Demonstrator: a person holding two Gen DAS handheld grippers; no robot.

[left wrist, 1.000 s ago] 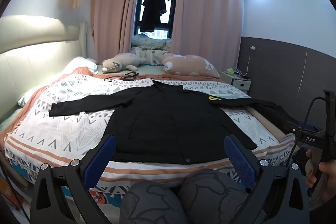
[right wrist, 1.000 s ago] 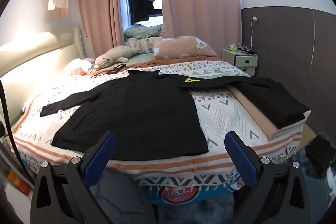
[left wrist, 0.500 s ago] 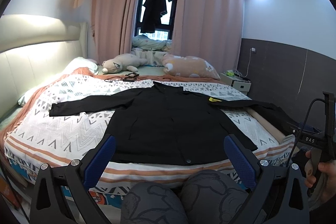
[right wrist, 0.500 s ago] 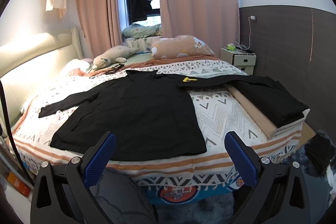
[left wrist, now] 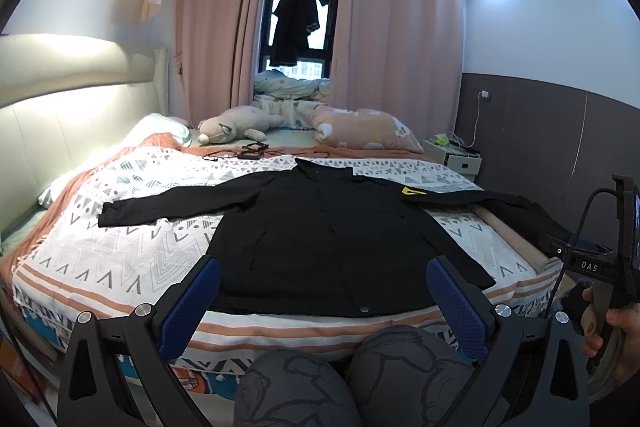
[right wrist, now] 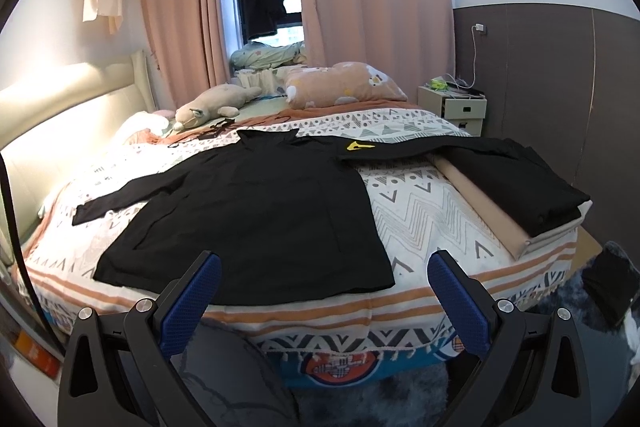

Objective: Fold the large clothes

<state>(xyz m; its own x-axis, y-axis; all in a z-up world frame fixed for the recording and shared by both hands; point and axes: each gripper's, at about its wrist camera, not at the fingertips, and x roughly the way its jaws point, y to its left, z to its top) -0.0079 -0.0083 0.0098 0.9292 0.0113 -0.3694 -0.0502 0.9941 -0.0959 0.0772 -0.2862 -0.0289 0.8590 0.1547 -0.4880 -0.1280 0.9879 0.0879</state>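
Note:
A large black jacket (left wrist: 332,235) lies flat on the bed, collar away from me, both sleeves spread out, with a yellow patch (left wrist: 409,191) on its right shoulder. It also shows in the right wrist view (right wrist: 256,215). My left gripper (left wrist: 324,291) is open and empty, held off the bed's near edge in front of the hem. My right gripper (right wrist: 325,287) is open and empty, in front of the hem's right corner. The right gripper's body shows at the right edge of the left wrist view (left wrist: 600,267).
The patterned bedspread (left wrist: 132,255) covers the bed. Folded black clothes (right wrist: 520,183) sit on a beige roll at the bed's right edge. A plush toy (left wrist: 236,125), a pink pillow (left wrist: 364,131) and cables lie at the far end. A nightstand (right wrist: 456,107) stands by the right wall. My knees (left wrist: 352,379) are below.
Both grippers have drifted slightly, so the bed sits a little lower in view. The jacket has not moved. Both grippers remain open.

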